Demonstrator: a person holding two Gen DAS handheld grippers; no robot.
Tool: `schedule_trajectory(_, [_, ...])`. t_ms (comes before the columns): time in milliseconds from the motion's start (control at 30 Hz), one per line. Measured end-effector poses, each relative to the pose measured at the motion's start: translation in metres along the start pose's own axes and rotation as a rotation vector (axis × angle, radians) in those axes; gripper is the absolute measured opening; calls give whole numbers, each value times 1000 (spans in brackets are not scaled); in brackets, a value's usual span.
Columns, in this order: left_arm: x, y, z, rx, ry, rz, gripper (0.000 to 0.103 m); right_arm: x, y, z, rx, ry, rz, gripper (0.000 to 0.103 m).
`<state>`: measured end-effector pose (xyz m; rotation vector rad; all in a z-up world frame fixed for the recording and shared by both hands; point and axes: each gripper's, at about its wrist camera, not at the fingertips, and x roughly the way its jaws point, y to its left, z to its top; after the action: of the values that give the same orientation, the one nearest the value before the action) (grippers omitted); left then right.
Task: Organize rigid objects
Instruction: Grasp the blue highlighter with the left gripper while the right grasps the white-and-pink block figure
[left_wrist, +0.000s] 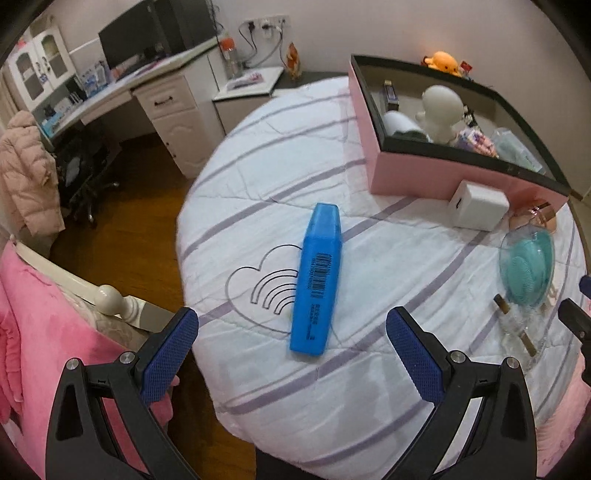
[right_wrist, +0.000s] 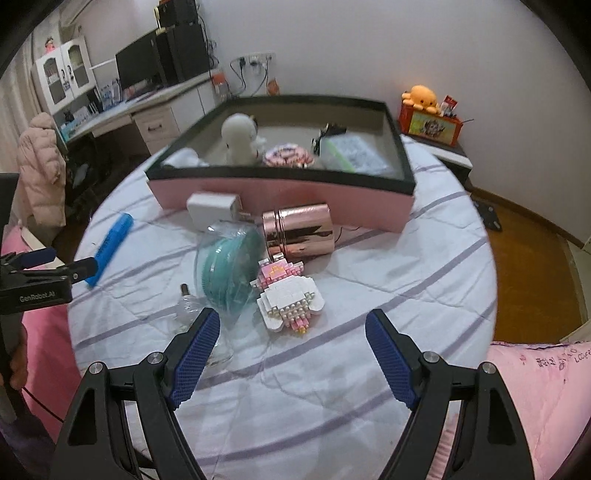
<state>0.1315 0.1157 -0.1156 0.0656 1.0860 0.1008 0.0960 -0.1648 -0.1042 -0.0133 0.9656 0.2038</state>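
While both tools hang above it with nothing between their fingers, the bed (right_wrist: 369, 280) carries everything under a white quilt with lilac stripes, and its left edge drops away to wooden floor (left_wrist: 122, 236) just beyond the blue highlighter. At the far side sits the pink box (right_wrist: 280, 199) with a black rim, its near wall facing the loose things and already holding a white figurine (right_wrist: 238, 138) and other small items. Touching or just short of that wall lies the rose-gold canister (right_wrist: 301, 232) on its side, with the white charger cube (right_wrist: 212, 212) beside it to the left. In front of these, a teal disc in clear wrap (right_wrist: 227, 266) leans against the canister's end, a pink-and-white brick figure (right_wrist: 288, 299) lies just beside it, and a small clear glass bottle (right_wrist: 186, 304) rests at the wrap's near left edge. The blue highlighter (left_wrist: 316, 277) lies alone, well apart from the cluster, with bare quilt all around it. Directly over it, the left tool (left_wrist: 291, 354) has its jaws spread wide. Near the brick figure, the right tool (right_wrist: 291, 354) is likewise spread wide, over bare quilt.
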Motion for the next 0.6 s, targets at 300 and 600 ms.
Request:
schedule_trajectory(300, [38, -5, 8, 16, 33, -74, 102, 46, -7, 3, 14, 78, -18, 67])
schedule_trajectory(600, [23, -11, 7, 49, -31, -115, 26, 39, -1, 1, 8, 58, 8, 50])
